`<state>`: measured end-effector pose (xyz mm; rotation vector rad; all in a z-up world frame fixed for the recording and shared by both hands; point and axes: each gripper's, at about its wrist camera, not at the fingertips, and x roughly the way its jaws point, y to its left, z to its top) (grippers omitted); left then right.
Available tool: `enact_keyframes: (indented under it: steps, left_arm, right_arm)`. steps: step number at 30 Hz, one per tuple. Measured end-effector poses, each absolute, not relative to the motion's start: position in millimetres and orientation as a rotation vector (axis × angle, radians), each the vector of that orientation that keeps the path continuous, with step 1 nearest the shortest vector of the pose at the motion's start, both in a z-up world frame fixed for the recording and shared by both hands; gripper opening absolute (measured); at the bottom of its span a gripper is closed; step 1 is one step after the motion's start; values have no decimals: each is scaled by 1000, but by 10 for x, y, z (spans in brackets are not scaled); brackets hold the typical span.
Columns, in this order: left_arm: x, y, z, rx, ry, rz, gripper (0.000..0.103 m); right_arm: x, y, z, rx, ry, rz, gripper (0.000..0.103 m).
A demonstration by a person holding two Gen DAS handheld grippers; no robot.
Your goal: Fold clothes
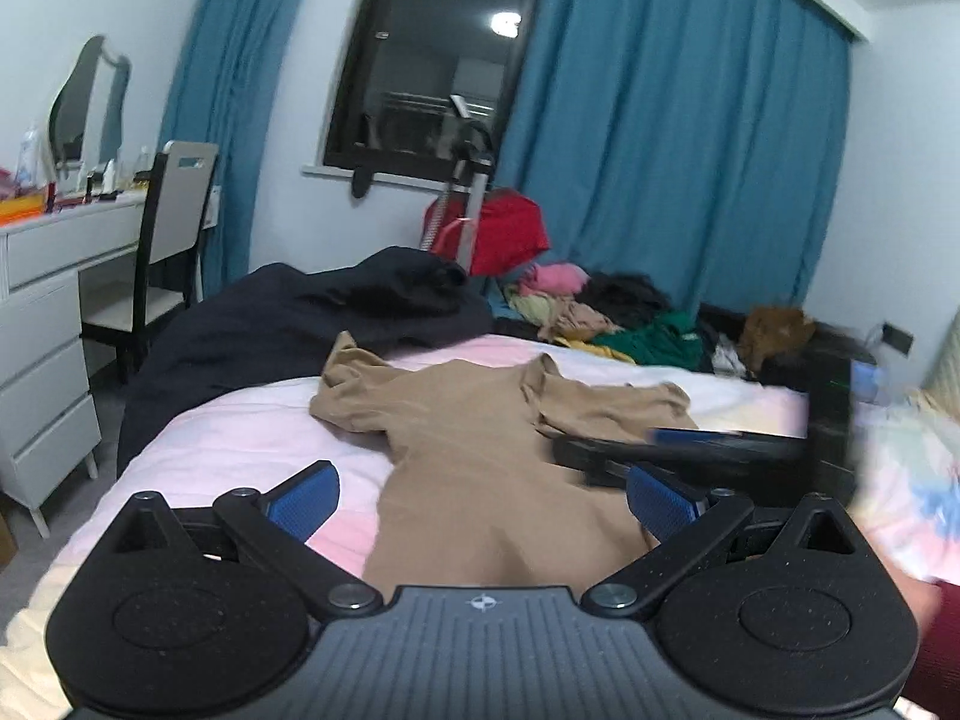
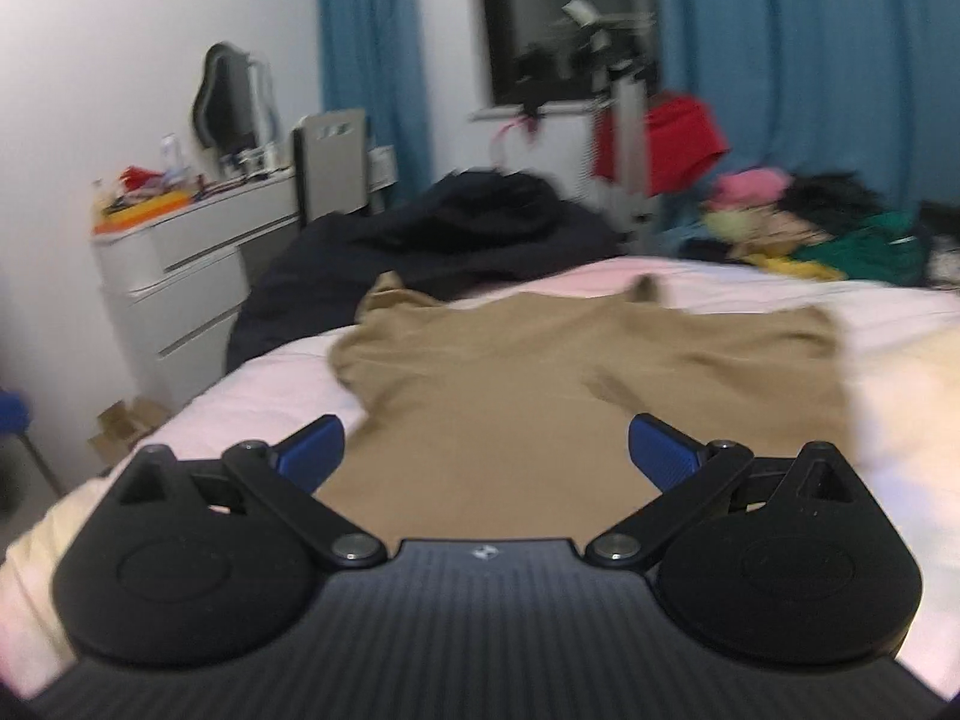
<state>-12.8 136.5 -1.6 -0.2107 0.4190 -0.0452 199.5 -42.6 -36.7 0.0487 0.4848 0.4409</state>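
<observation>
While both sets of jaws are spread wide and empty, the left gripper (image 1: 483,495) and right gripper (image 2: 486,447) are held above the near end of a tan top (image 2: 540,372). The top is spread flat mid-bed (image 1: 240,438); a clothes pile (image 1: 606,315) is heaped at the far edge.

Tan shirt (image 2: 540,372) on pale pink bedsheet (image 1: 240,438), blue-padded black claws, teal curtains (image 1: 672,138), dark navy blanket (image 1: 288,324).

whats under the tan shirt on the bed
The tan shirt lies spread on a pink-and-white bed cover, which shows around its edges. Whatever sits directly beneath the fabric is covered, so it cannot be seen.
</observation>
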Motion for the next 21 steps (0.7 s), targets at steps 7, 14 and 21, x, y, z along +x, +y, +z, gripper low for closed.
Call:
enact_keyframes:
  steps: [7,14,21]
  left_arm:
    - [128,1751,-410,-367,463,-25,103]
    - [339,1815,-559,-414,458,-10,103]
    - [249,1958,-542,-499,383,76,103]
  right_arm:
    - [3113,718,-620,33,559,600,99]
    - [3598,1448,-949,-242,642,619,68]
    - [3653,1273,-714,-182,598,531,13]
